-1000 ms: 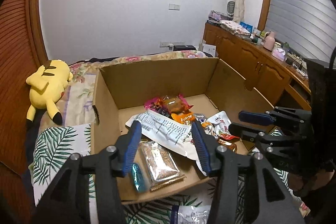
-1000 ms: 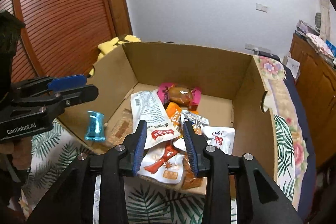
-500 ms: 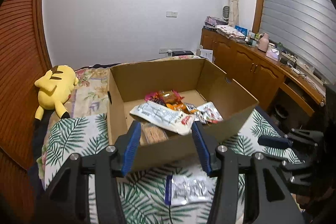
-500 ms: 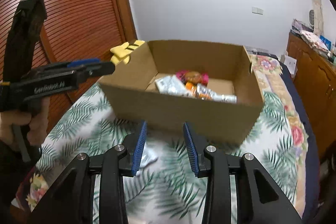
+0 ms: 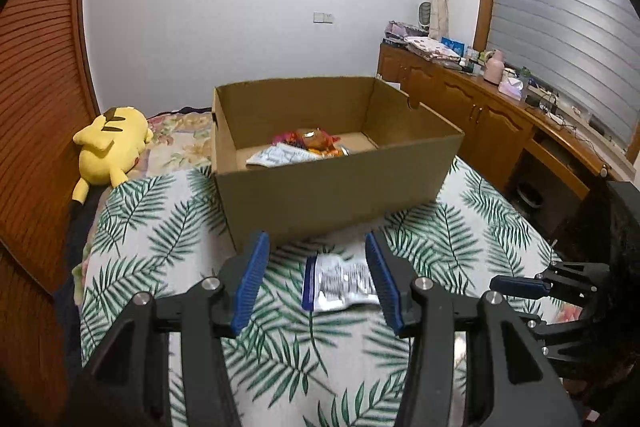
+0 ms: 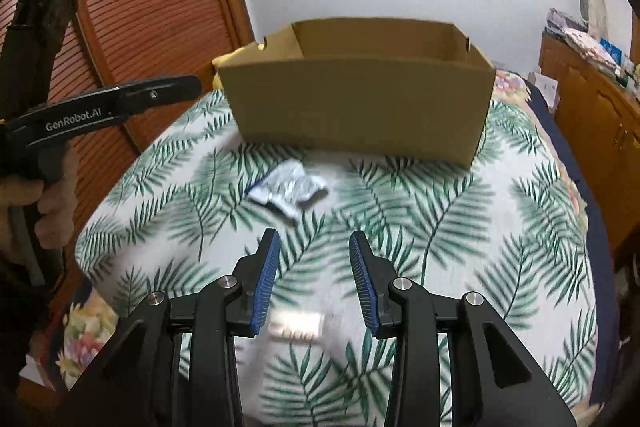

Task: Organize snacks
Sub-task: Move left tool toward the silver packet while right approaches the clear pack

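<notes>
Probably bedroom: bed point(image 5: 168, 239), plush toy point(image 5: 110, 143)

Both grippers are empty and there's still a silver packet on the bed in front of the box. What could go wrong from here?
1. The silver packet lies crumpled on the soft leaf-print bedspread; closing fingers may pinch fabric or push it away.
2. A second pale packet lies right under the right gripper, blurred and easy to overlook.
3. The cardboard box stands close behind the packet; a forward reach could shove it.
</notes>
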The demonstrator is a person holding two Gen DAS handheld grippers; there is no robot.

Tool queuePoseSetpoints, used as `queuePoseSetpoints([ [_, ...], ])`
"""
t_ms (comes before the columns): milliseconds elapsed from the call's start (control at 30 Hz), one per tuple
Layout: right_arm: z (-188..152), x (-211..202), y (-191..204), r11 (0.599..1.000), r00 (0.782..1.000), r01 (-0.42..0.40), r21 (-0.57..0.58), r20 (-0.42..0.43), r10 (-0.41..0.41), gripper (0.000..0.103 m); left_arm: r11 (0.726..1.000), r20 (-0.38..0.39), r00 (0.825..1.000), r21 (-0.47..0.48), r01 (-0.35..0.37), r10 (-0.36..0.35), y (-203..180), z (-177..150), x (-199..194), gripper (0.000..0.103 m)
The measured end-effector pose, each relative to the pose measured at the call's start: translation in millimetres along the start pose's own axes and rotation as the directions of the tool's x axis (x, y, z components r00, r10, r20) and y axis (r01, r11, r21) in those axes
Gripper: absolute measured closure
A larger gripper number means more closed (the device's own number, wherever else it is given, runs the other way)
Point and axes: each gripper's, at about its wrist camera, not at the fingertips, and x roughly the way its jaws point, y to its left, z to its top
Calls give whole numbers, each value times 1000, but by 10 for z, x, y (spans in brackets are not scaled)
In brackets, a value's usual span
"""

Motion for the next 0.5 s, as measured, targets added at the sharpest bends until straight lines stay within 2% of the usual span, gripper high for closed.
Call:
queuePoseSetpoints([
  [267, -338, 14, 56, 1000, 999, -14, 20, -44, 15, 67, 1000, -24, 1000, -15, 7, -7, -31, -300, -51, 52],
  [500, -561, 63, 161, 997, 995, -59, 45, -77, 63, 67, 1000, -45, 999, -20, 7, -8, -60, -492, -15, 52],
])
